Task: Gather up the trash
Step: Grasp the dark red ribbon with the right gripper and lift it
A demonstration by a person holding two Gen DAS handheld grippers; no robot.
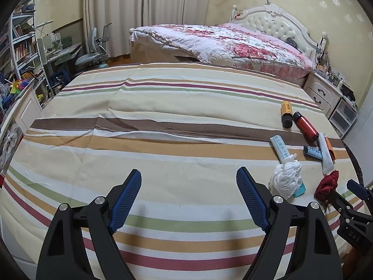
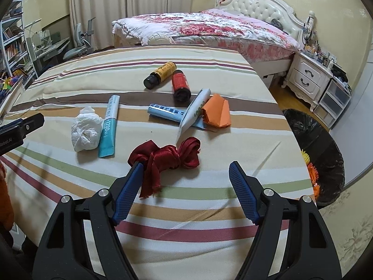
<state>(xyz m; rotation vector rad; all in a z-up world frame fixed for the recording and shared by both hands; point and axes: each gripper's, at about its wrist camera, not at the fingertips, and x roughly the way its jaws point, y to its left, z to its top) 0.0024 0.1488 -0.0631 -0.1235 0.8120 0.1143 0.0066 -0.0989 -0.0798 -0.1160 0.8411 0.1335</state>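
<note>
A knotted red ribbon point(image 2: 167, 156) lies on the striped sheet point(image 2: 186, 212), just ahead of my right gripper point(image 2: 186, 165). That gripper is open, and its left fingertip point(image 2: 137, 170) touches the ribbon's tail. Beyond the ribbon lie a crumpled white tissue point(image 2: 85, 133), a teal tube point(image 2: 108, 128), a yellow bottle point(image 2: 160, 73), a red bottle point(image 2: 180, 86), two crossed tubes point(image 2: 191, 114) and folded orange paper point(image 2: 218, 113). My left gripper point(image 1: 188, 175) hangs open over bare sheet, left of the tissue point(image 1: 285, 179).
A bin lined with a black bag point(image 2: 314, 151) stands on the floor past the sheet's right edge, with orange and yellow bits inside. A second bed point(image 2: 209, 28) with a floral quilt is behind, a white nightstand point(image 2: 307, 77) to the right, shelves and a desk to the left.
</note>
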